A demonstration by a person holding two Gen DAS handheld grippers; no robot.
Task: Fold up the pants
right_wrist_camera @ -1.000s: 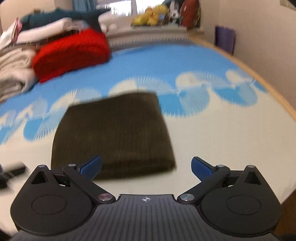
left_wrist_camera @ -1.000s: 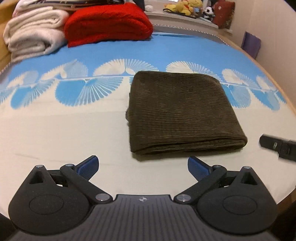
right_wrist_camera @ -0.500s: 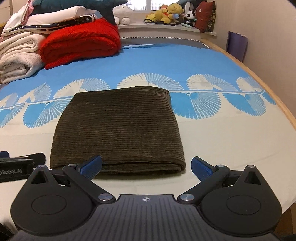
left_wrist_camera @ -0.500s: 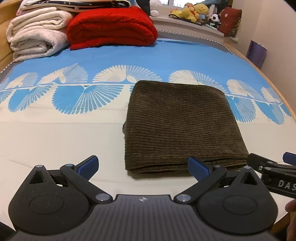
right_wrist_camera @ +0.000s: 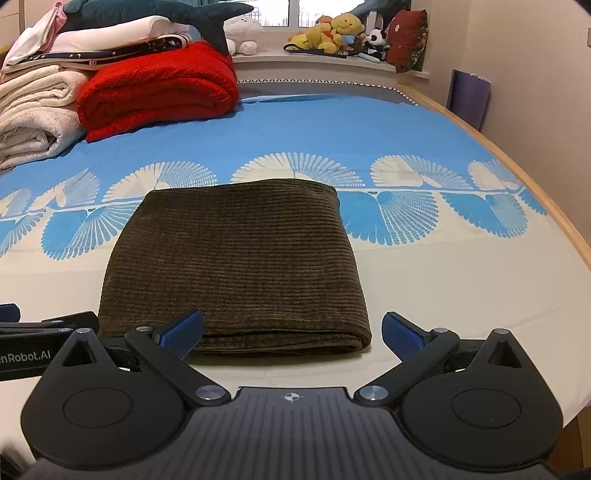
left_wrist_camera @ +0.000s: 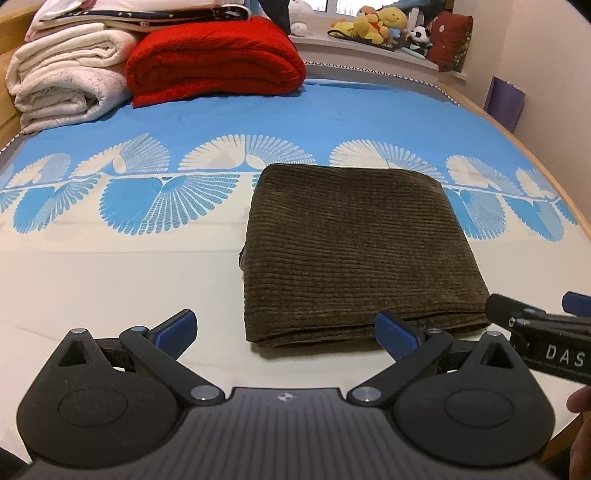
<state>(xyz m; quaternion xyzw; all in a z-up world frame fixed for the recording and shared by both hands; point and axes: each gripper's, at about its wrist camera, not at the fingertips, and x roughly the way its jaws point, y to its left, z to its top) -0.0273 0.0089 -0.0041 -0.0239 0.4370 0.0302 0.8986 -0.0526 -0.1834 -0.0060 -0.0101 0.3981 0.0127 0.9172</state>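
The dark brown corduroy pants [left_wrist_camera: 354,251] lie folded into a flat rectangle on the bed; they also show in the right wrist view [right_wrist_camera: 236,266]. My left gripper [left_wrist_camera: 286,332] is open and empty, just in front of the pants' near edge, toward its left part. My right gripper [right_wrist_camera: 291,332] is open and empty, in front of the near right part of the fold. The right gripper's body shows at the right edge of the left wrist view [left_wrist_camera: 543,332].
The bed sheet [left_wrist_camera: 110,280] is cream near me and blue with white fans further back. A red folded blanket [left_wrist_camera: 214,59] and white blankets [left_wrist_camera: 62,85] lie at the far left. Stuffed toys [right_wrist_camera: 332,33] sit on the window ledge. The bed's wooden edge [right_wrist_camera: 546,206] runs along the right.
Both grippers have drawn back and risen slightly, steadying level in front of the folded pants. The right gripper has come further into the left wrist view. The pants have not moved.
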